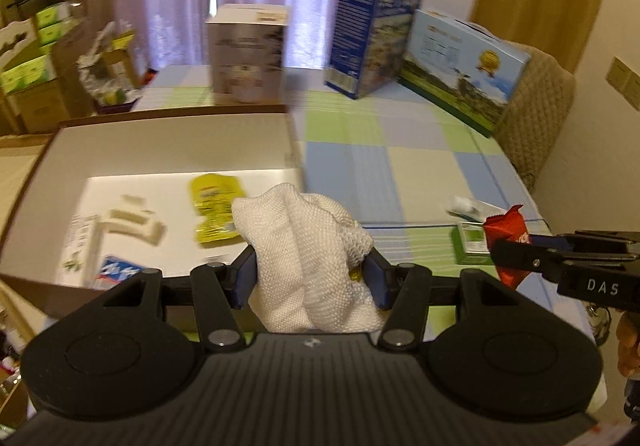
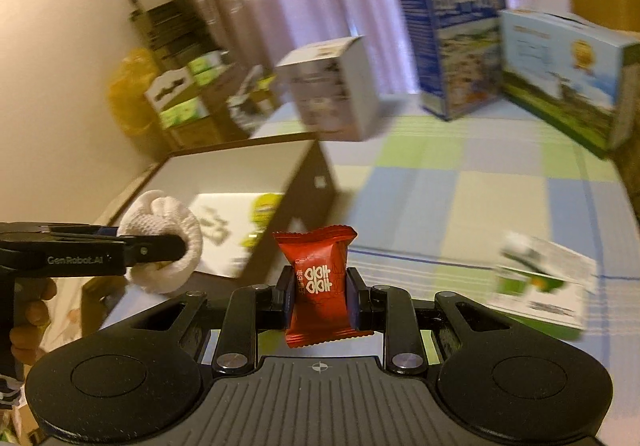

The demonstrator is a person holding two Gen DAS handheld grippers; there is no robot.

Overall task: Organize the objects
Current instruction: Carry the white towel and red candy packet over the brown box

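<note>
My left gripper [image 1: 310,274] is shut on a white mesh pouch [image 1: 308,246] and holds it above the near right edge of an open shallow box [image 1: 160,149]. The box holds a yellow sachet [image 1: 214,207], a white clip [image 1: 134,224] and a blue-and-white packet [image 1: 118,270]. My right gripper [image 2: 319,288] is shut on a red candy wrapper [image 2: 318,286], raised over the checked tablecloth to the right of the box [image 2: 240,169]. The left gripper [image 2: 160,246] with the pouch [image 2: 164,242] shows at the left of the right wrist view. The right gripper [image 1: 508,250] with the candy [image 1: 506,230] shows at the right of the left wrist view.
A green-and-white packet [image 2: 540,286] lies on the cloth to the right; it also shows in the left wrist view [image 1: 470,242]. A white carton [image 1: 248,53], a tall blue carton [image 1: 372,29] and a landscape-print carton [image 1: 460,65] stand at the far side. Stacked boxes crowd the left.
</note>
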